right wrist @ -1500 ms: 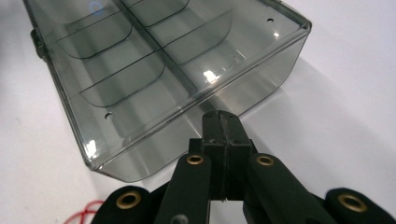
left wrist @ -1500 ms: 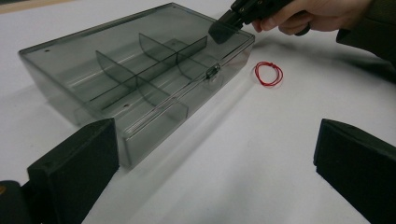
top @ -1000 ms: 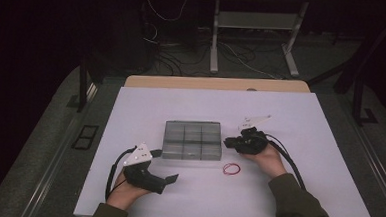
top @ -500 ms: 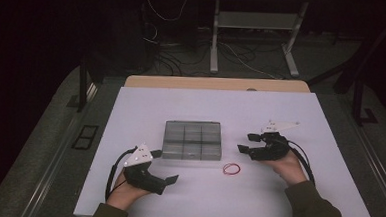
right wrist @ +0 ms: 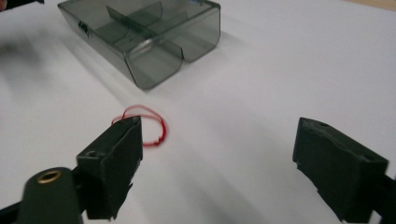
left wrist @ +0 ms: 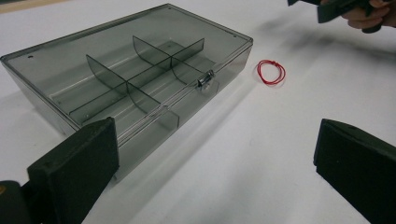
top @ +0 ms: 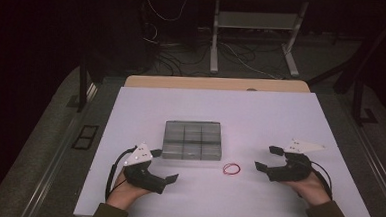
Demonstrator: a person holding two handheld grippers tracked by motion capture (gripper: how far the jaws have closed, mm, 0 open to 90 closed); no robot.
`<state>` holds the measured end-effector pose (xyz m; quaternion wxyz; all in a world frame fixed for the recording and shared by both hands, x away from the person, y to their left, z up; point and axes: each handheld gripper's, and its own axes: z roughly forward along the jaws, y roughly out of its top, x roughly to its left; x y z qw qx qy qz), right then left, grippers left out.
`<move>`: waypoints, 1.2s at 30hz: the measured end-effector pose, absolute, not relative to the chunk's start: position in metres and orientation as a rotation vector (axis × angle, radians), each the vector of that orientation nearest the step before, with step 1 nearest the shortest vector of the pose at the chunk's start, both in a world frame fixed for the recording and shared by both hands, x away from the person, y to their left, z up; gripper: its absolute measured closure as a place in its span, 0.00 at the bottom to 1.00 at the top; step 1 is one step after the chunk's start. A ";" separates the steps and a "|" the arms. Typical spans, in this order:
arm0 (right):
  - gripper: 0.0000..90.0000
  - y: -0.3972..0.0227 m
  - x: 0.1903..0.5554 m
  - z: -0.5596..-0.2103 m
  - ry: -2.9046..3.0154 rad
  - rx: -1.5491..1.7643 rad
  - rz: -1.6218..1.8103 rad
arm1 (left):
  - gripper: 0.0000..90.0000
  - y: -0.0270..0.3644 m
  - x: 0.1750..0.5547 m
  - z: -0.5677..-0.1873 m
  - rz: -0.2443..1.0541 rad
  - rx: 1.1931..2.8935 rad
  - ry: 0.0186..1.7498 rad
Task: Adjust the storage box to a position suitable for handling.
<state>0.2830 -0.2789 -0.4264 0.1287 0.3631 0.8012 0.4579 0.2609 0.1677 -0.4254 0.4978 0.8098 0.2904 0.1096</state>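
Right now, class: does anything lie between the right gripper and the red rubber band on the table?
Nothing visible does. The right gripper stands open, and bare white table separates it from the red rubber band. The grey compartment box sits off to the side, lid closed.

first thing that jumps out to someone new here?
The smoky clear box with dividers sits shut in the middle of the white table. Just off its near right corner lies a small red rubber band, the one spot of colour. The left gripper and the right gripper flank them with open jaws, nothing between them; the right one's jaws have just been opening, and it points at the band.
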 end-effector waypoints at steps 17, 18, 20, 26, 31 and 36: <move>0.13 -0.297 0.252 -0.445 2.292 1.080 1.323 | 0.00 0.160 0.277 -0.416 0.272 1.949 0.718; 0.13 -0.298 0.251 -0.446 2.294 1.091 1.318 | 0.00 0.159 0.278 -0.415 0.272 1.945 0.721; 0.13 -0.298 0.250 -0.447 2.289 1.096 1.327 | 0.00 0.158 0.283 -0.412 0.276 1.945 0.722; 0.13 -0.297 0.249 -0.448 2.291 1.096 1.316 | 0.01 0.153 0.300 -0.405 0.282 1.949 0.735; 0.13 -0.297 0.248 -0.448 2.284 1.100 1.313 | 0.06 0.148 0.317 -0.400 0.283 1.930 0.758; 0.13 -0.297 0.248 -0.448 2.287 1.091 1.309 | 0.15 0.136 0.335 -0.394 0.289 1.951 0.761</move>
